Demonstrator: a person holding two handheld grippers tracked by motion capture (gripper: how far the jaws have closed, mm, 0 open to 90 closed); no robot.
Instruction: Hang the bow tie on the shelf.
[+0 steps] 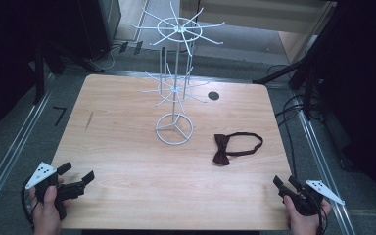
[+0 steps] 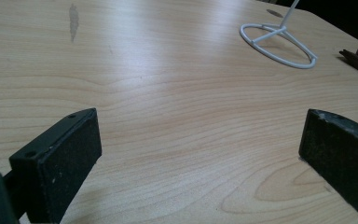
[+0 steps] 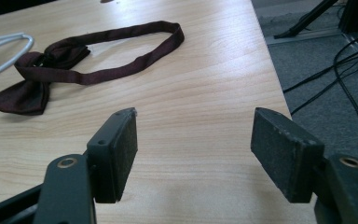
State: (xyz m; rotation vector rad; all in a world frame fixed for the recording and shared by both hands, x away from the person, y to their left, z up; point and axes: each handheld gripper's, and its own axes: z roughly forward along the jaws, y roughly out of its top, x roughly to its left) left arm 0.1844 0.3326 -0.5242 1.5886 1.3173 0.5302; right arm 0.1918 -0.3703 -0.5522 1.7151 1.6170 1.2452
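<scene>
Resting at table near edge | L hand-held gripper released | R hand-held gripper released | bow tie beside wire rack

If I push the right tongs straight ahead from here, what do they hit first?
Probably nothing: the right tongs point over bare wooden table toward its far right edge. The dark red bow tie lies left of that line, though depth is unclear.

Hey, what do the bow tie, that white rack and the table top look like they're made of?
Bow tie: dark maroon woven fabric, probably satin-like, going by its soft folds and faint sheen. White rack: thin wire, likely metal with a white coating, smooth and slightly glossy. Table top: light wood grain, possibly laminate, given its even, reflective surface.
</scene>
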